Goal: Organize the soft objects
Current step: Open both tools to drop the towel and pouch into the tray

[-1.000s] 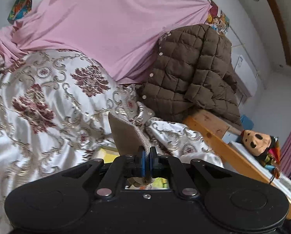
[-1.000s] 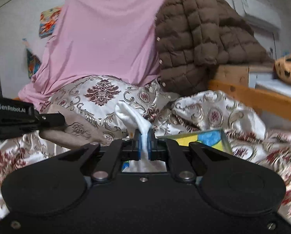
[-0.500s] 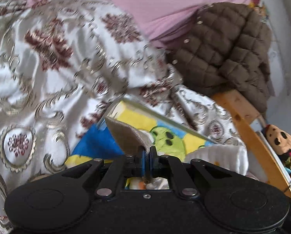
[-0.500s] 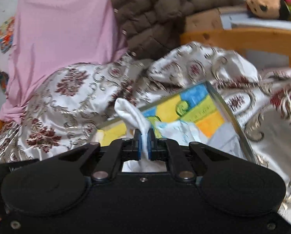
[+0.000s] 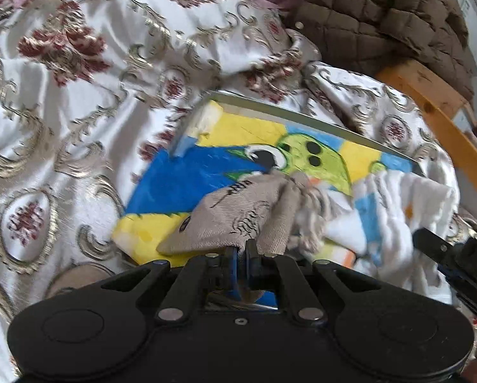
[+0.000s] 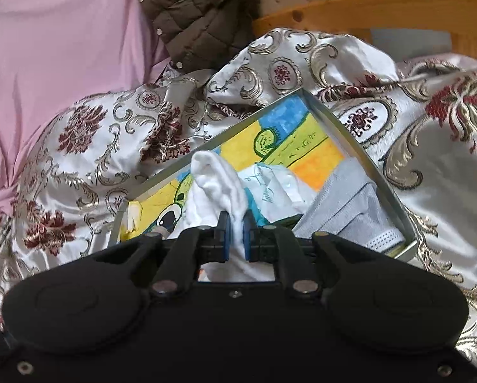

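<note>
A shallow metal tray (image 5: 302, 118) with a bright cartoon picture on its floor lies on the bed. My left gripper (image 5: 241, 252) is shut on a beige patterned sock (image 5: 238, 210), which droops onto the tray's near left part. White socks (image 5: 398, 210) lie piled in the tray to its right. In the right wrist view, my right gripper (image 6: 235, 233) holds a white sock (image 6: 219, 178) low over the same tray (image 6: 350, 134). Its jaws are opening, but the pads still press the sock. A grey sock (image 6: 350, 210) lies in the tray's right corner.
A white satin quilt (image 5: 79, 95) with gold and maroon scrollwork bunches around the tray. Behind it are a brown quilted jacket (image 6: 200, 9), a pink sheet (image 6: 63, 48) and a wooden bed rail (image 6: 382, 6). The right gripper's black arm (image 5: 430, 245) juts in at the left view's right edge.
Both grippers have come down and tipped toward the tray with their socks. The beige sock, upright before, now lies slumped on the tray floor. The right gripper's blue pads have parted slightly.
</note>
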`<state>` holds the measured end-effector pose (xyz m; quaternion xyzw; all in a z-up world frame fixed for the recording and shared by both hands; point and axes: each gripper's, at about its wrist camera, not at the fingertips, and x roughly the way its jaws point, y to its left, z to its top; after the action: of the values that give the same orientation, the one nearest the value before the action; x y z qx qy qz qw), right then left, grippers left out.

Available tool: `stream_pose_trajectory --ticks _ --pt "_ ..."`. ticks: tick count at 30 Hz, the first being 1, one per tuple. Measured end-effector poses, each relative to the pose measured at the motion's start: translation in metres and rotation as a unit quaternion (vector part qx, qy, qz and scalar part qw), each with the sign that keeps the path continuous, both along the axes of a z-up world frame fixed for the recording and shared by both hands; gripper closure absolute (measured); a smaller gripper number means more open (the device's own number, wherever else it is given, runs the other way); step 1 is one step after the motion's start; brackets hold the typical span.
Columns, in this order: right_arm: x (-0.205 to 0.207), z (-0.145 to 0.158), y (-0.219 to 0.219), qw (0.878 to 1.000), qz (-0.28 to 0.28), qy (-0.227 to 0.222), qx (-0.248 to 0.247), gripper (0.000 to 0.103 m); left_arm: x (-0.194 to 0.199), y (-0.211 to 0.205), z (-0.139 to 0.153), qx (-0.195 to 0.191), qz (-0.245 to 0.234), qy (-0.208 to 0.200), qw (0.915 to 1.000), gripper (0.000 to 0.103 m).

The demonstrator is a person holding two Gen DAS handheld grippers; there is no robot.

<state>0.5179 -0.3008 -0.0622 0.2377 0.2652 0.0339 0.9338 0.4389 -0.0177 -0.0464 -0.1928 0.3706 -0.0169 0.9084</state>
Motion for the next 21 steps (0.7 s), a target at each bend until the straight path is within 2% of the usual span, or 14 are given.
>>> stream_pose_trajectory --ticks 3,6,9,12,14,21 --pt "0.000 -0.002 -0.007 1.000 -0.013 -0.006 0.008 0.094 -0.003 -0.004 0.001 -0.001 -0.004 -0.004 1.0000 0.095" --pt "0.000 -0.003 -0.015 0.999 -0.025 -0.009 0.018 0.086 -0.005 -0.005 0.002 -0.005 -0.004 0.003 1.0000 0.091" --pt "-0.001 -0.003 -0.023 0.999 -0.030 -0.010 0.026 0.080 -0.010 -0.007 0.006 -0.001 -0.001 0.006 1.0000 0.084" --pt "-0.004 -0.001 -0.030 0.999 -0.027 -0.012 0.029 0.076 -0.014 -0.007 0.012 0.000 0.003 0.003 1.0000 0.068" --pt "-0.008 0.002 -0.034 0.999 -0.026 -0.016 0.029 0.069 -0.019 -0.006 0.017 -0.006 0.008 0.000 0.9999 0.055" --pt "-0.021 0.017 -0.044 0.999 -0.014 -0.021 0.027 0.051 -0.034 -0.010 0.033 -0.010 0.013 -0.009 0.9998 0.038"
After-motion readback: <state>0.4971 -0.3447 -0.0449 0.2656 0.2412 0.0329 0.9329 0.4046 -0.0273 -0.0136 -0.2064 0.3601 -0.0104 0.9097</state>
